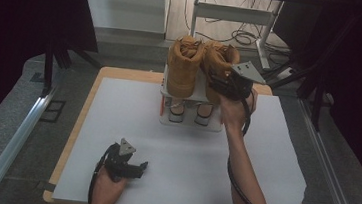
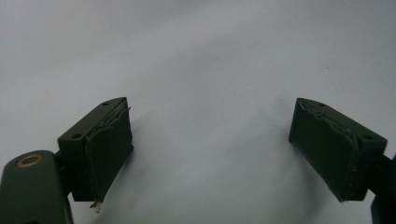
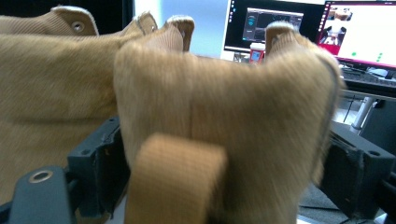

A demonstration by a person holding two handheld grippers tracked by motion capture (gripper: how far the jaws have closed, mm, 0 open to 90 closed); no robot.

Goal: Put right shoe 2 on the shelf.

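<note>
I am looking down on a table covered by a white sheet, with dark curtains to either side and desk legs and cables on the floor beyond. At its far edge a small white shoe rack is carrying a pair of tan boots on top and a pair of white shoes on the shelf beneath. I am working the right boot, and the step in hand looks like taking hold of it at the heel: the right gripper is reaching in, its fingers standing spread on either side of the heel collar, close to the suede but not visibly clamping it. Next I judge I am needing to close squarely on the collar and lift straight up, so the left boot just beside it is not dragged along. The left gripper is resting near the front edge, its fingers parted over bare sheet with nothing between them. The near boot is hiding the toes and laces, and I cannot tell whether the pads are already touching.
</note>
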